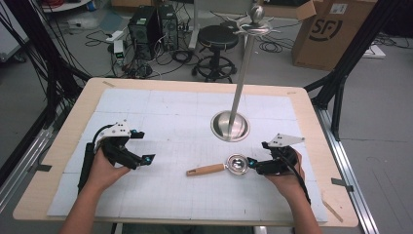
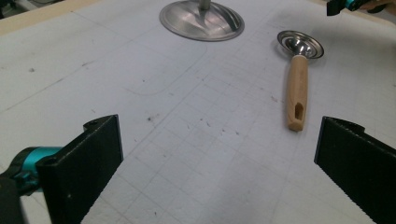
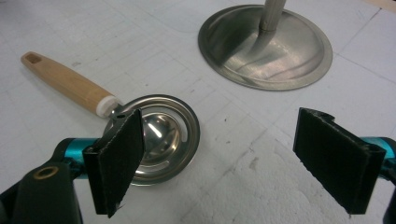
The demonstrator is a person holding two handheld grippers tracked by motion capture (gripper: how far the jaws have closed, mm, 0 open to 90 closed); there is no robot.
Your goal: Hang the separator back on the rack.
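Wooden-handled strainer (image 1: 219, 167), right claw (image 1: 253, 163) beside

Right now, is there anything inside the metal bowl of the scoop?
No. The scoop lies open side up on the table, and the bowl looks bare in the right gripper view. The right gripper, open, has one pad covering the bowl's near edge.

Wooden table (image 1: 63, 141) with pale rim, white gridded sheet (image 1: 160, 122) across its top, round steel stand base (image 1: 230, 126) on sheet toward far right, wooden-handled metal strainer (image 1: 219, 167) lying flat just nearer than that base, apart from it
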